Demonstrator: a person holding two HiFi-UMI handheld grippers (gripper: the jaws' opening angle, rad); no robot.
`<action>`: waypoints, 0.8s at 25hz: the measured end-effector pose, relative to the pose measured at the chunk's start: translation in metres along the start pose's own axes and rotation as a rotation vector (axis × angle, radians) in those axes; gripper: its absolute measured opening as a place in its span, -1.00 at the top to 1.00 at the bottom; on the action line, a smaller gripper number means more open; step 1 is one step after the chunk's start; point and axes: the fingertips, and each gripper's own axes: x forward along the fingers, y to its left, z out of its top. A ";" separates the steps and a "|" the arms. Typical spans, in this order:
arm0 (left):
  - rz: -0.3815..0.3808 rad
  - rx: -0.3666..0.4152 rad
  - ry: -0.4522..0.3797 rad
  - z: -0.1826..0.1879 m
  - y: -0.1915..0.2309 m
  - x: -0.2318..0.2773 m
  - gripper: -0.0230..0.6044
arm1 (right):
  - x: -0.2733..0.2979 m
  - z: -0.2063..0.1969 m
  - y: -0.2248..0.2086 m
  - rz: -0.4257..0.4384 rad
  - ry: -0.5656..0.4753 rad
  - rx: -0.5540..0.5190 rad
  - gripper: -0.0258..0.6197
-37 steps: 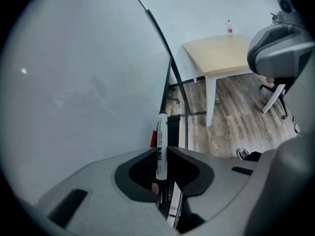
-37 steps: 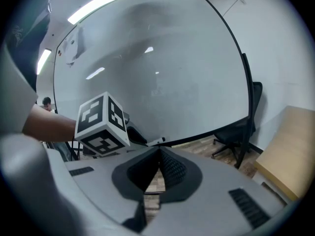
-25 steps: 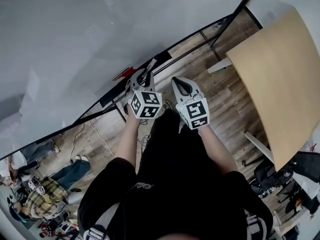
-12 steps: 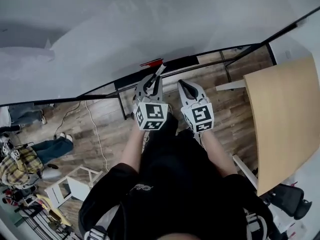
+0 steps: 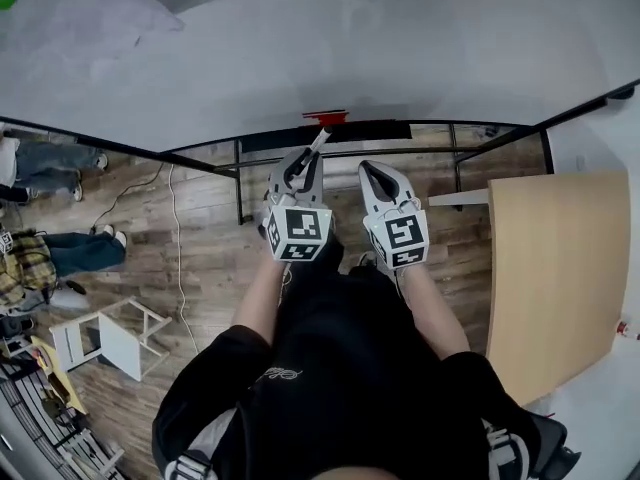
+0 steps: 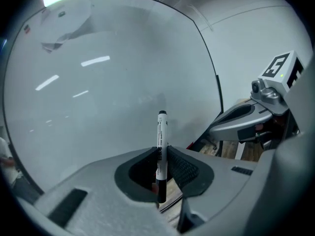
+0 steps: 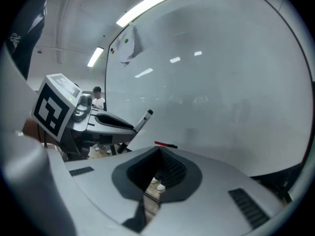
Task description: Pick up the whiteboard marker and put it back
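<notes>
White-barrelled whiteboard marker [image 6: 161, 127] stands upright, clamped in the left gripper's [image 6: 161, 149] 2 jaws before the whiteboard [image 6: 108, 77]. Right gripper [image 7: 158, 150] beside it is clenched, empty. A red thing [image 7: 166, 144], perhaps another marker, lies at the board's foot.

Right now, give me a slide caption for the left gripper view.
Left gripper clamps a whiteboard marker mid-barrel, facing the whiteboard; right gripper alongside.

Two grippers [image 5: 298, 168] [image 5: 371, 174], one marker [image 6: 161, 132], one whiteboard [image 5: 400, 58], one wooden table [image 5: 550, 268].
</notes>
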 end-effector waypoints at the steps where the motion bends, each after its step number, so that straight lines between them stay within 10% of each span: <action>1: 0.024 -0.011 0.004 -0.001 -0.002 -0.006 0.73 | -0.005 0.002 0.003 0.024 -0.004 -0.013 0.92; 11: 0.135 -0.072 0.025 -0.014 -0.038 -0.069 0.73 | -0.055 -0.002 0.033 0.192 -0.050 -0.031 0.92; 20: 0.105 -0.164 -0.116 -0.022 -0.023 -0.099 0.73 | -0.040 0.025 0.099 0.520 -0.077 0.211 0.64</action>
